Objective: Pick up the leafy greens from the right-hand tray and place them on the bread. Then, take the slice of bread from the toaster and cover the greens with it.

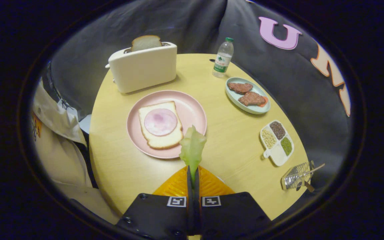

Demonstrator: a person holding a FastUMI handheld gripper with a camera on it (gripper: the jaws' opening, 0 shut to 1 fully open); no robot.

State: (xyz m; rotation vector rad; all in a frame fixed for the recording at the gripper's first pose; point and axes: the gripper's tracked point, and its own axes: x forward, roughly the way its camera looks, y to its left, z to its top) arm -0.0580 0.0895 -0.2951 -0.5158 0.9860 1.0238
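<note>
My gripper [193, 170] is shut on a pale green leaf [192, 148], which stands up from between the fingers. Just beyond the leaf lies a pink plate [192, 110] with a slice of bread [160, 141] topped by a round pink slice of ham [160, 122]. The leaf's tip overlaps the near right rim of the plate. Behind the plate stands a cream toaster [143, 68] with a second slice of bread [146, 42] sticking up from its slot.
The round wooden table [232, 146] also holds a water bottle [223, 57], a pale green plate [234, 96] with meat patties, a divided white dish [278, 156] of beans and a wire basket [297, 176]. An orange tray [175, 186] lies under my fingers. A person's sleeve [58, 146] is left.
</note>
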